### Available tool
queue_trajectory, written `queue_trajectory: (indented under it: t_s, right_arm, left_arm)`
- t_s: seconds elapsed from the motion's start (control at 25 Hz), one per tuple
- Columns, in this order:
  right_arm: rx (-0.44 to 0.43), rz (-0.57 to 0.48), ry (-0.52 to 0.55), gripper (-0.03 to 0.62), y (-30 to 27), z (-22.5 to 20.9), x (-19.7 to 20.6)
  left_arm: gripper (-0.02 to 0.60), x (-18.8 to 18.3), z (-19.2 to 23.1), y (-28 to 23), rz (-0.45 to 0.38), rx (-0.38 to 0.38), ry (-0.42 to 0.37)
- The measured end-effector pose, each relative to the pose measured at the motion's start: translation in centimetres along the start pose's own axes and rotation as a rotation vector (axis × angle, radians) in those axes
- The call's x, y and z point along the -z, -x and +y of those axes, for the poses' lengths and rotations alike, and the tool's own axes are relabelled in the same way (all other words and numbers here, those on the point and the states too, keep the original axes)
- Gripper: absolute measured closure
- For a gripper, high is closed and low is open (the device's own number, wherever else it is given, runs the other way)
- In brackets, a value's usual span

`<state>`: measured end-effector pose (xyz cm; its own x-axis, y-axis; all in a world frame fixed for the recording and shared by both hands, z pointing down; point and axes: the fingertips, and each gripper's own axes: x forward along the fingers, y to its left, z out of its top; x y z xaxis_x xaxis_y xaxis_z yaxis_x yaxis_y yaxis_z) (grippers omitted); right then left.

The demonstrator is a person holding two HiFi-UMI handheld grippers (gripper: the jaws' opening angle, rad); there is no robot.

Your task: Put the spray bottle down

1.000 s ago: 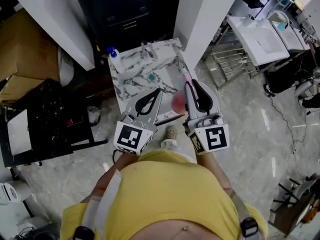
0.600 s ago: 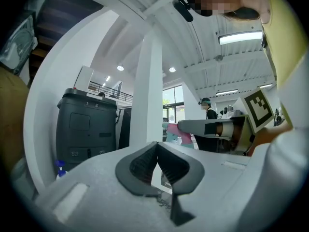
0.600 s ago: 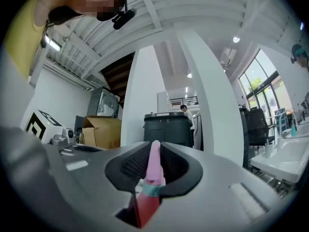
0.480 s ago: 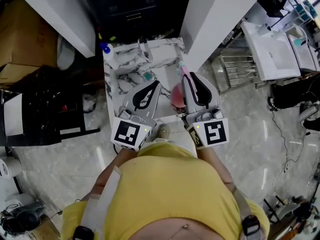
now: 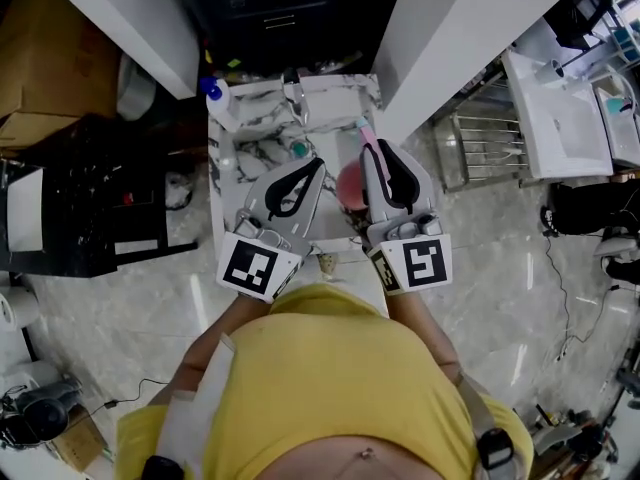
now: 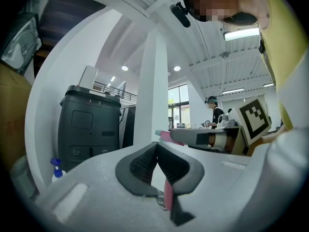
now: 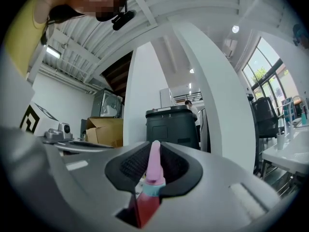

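In the head view my right gripper (image 5: 372, 158) is shut on a spray bottle (image 5: 350, 184) with a red body and a pink head, held over the near part of a small marble-patterned table (image 5: 250, 153). The right gripper view shows the pink head (image 7: 153, 163) pinched between the pads, with the red body hanging below. My left gripper (image 5: 318, 166) hovers beside it to the left, over the same table. Its jaws (image 6: 157, 146) meet with nothing between them. The bottle's pink head (image 6: 164, 134) also shows in the left gripper view.
A white bottle with a blue cap (image 5: 218, 103) stands at the table's far left corner. A black bin (image 5: 290, 18) stands behind the table between two white pillars. A black crate (image 5: 90, 198) and cardboard boxes (image 5: 50, 58) lie left, a metal rack (image 5: 480, 153) and a white sink (image 5: 560, 118) right.
Both grippers have moved forward, further over the marble table. The right one still holds the spray bottle, and the left one stays shut and empty.
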<state>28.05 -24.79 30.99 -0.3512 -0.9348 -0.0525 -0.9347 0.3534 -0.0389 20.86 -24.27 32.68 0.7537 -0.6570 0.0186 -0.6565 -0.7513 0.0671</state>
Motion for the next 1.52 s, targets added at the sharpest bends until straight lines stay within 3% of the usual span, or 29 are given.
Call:
queue_trajectory:
  t_s: [0.36, 0.72, 1.52]
  right_arm:
    - [0.0, 0.016, -0.025, 0.531, -4.2, -1.2, 0.8]
    - [-0.029, 0.036, 0.048, 0.531, -8.9, -2.0, 4.3]
    - [-0.043, 0.019, 0.067, 0.531, -16.9, -5.1, 9.3]
  left_arm:
    - [0.577, -1.1, 2.3, -2.5, -0.009, 0.028, -0.02]
    - [0.577, 3.0, 6.1, -4.3, 0.045, 0.026, 0.001]
    - [0.577, 8.5, 10.8, -8.1, 0.102, 0.015, -0.006]
